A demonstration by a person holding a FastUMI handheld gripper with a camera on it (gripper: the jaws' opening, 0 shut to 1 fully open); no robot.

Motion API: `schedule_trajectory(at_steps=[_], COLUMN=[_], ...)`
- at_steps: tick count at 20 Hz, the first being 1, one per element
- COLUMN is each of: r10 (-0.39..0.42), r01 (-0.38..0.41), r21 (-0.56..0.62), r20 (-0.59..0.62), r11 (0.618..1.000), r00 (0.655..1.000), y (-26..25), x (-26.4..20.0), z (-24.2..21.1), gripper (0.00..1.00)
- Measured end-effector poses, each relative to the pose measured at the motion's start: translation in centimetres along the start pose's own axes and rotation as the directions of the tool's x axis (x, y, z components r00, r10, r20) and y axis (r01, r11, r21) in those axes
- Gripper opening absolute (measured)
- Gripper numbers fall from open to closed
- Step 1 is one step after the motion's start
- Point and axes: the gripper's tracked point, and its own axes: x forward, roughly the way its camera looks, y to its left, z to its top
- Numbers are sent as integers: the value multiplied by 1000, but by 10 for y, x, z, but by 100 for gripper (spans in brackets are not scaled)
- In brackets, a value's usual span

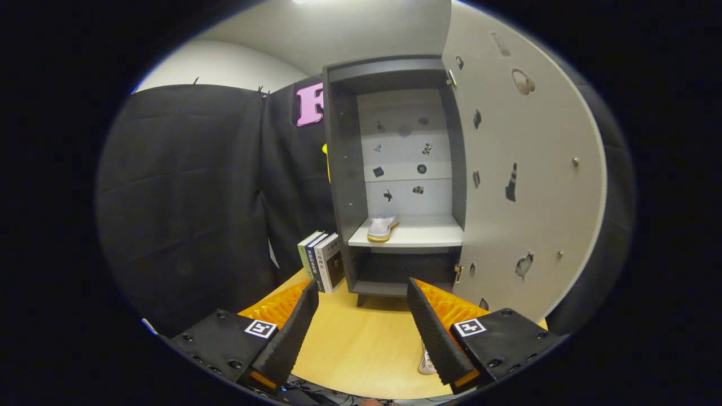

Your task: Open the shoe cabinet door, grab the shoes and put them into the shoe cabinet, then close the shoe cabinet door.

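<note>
- The gripper (361, 316) has its two fingers spread wide apart, with nothing between them but bare tabletop; they touch nothing.
- The inner faces of the fingers look ribbed, like moulded foam, and each finger's mount carries a small square black-and-white marker.
- The table (361, 338) under them is smooth, pale wood.
- Beyond the fingers stands the shoe cabinet (341, 169), a tall dark grey box on short legs with a pale back panel dotted with small stickers.
- Its door (530, 186) is swung open to the right, a broad pale panel with more stickers and a few small screws or knobs.
- One shoe (383, 226), white with a yellowish sole, sits on the left part of the cabinet's light shelf (428, 234), well ahead of the fingers.
- A second shoe (426, 361) lies on the table just beside the right finger, partly hidden by it, so little of its shape can be made out.
- A few books (321, 259) stand upright against the cabinet's left side, on the table, just past the left finger.
</note>
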Motion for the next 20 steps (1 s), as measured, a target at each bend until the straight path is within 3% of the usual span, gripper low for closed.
schedule_trajectory(at_steps=[5, 8, 10, 11, 15, 20], r10=[34, -68, -154, -161, -163, -152], r01=[-34, 55, 128, 134, 198, 275], r21=[4, -67, -110, -104, 20, 149], r20=[-92, -203, -276, -326, -490, -550], r11=[999, 996, 986, 986, 980, 950], r00=[995, 977, 949, 932, 856, 822], y=[3, -32, -63, -67, -89, -106], x=[60, 84, 96, 99, 110, 108], z=[-44, -97, -136, -158, -229, -278], gripper=[98, 98, 99, 99, 99, 98])
